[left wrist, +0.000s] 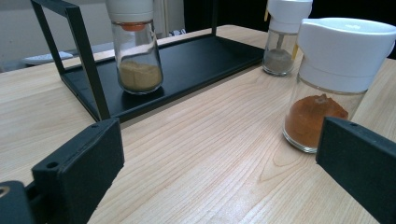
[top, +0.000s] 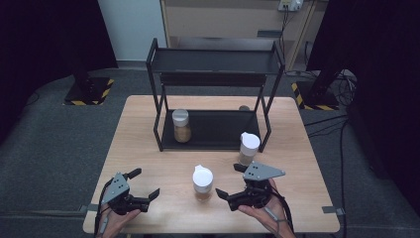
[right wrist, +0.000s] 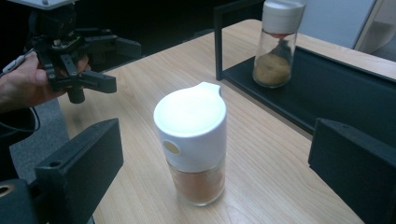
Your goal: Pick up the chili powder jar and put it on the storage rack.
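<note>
A white-lidded jar of orange powder [top: 202, 182] [left wrist: 327, 93] [right wrist: 194, 140] stands at the table's front middle. My right gripper [top: 231, 180] [right wrist: 219, 154] is open just right of it, and the jar stands a little ahead of the jaws, untouched. My left gripper [top: 144, 183] [left wrist: 219, 186] is open at the front left with nothing between its jaws; it also appears far off as the other gripper [right wrist: 88, 60]. A jar of tan powder [top: 182, 126] [left wrist: 137, 51] [right wrist: 275, 46] stands on the lower shelf of the black rack [top: 213, 130] [left wrist: 187, 65] [right wrist: 336, 88].
A third white-lidded jar, holding greyish powder [top: 249, 148] [left wrist: 282, 42], stands on the wooden table [top: 143, 148] by the rack's front right leg. The rack's upper shelf [top: 215, 62] is bare. Dark floor surrounds the table.
</note>
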Motion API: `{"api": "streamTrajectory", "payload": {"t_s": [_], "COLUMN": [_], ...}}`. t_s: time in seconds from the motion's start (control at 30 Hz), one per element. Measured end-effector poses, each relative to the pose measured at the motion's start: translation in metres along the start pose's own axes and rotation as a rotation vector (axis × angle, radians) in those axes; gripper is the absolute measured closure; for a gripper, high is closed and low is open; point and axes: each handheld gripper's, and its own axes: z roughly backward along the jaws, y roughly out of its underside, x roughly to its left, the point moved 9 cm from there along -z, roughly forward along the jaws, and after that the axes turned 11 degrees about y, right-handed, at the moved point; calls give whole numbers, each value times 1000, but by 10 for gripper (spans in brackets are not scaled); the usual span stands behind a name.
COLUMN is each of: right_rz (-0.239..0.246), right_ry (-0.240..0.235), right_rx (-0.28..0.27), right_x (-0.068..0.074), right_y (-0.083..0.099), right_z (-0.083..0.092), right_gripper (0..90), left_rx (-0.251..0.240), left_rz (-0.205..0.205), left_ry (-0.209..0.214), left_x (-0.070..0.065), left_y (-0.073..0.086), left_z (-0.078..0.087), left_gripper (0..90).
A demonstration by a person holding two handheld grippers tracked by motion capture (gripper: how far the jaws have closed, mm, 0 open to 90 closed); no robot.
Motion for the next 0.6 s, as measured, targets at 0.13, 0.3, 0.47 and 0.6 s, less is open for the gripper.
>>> {"api": "streamTrajectory", "payload": {"t_s": [0.13, 0.3, 0.47, 0.6], "right_rz": [-6, 5, 12, 21], "right_ry": [-5, -7, -8, -6], "right_rx": [15, 34, 42, 55], "right_x": [2, 7, 12, 15], "right_y": [-1, -3, -6, -7], "right_z": [-9, -18, -26, -33], "right_gripper": [38, 38, 43, 47], "left_rx": [0, 2, 1, -1], "left_rz": [0, -1, -1, 1], "left_ry": [0, 1, 1, 0], "left_x": [0, 0, 0, 0], "left_y": [0, 0, 0, 0], "left_z": [0, 0, 0, 0], "left_gripper": [0, 0, 0, 0]}}
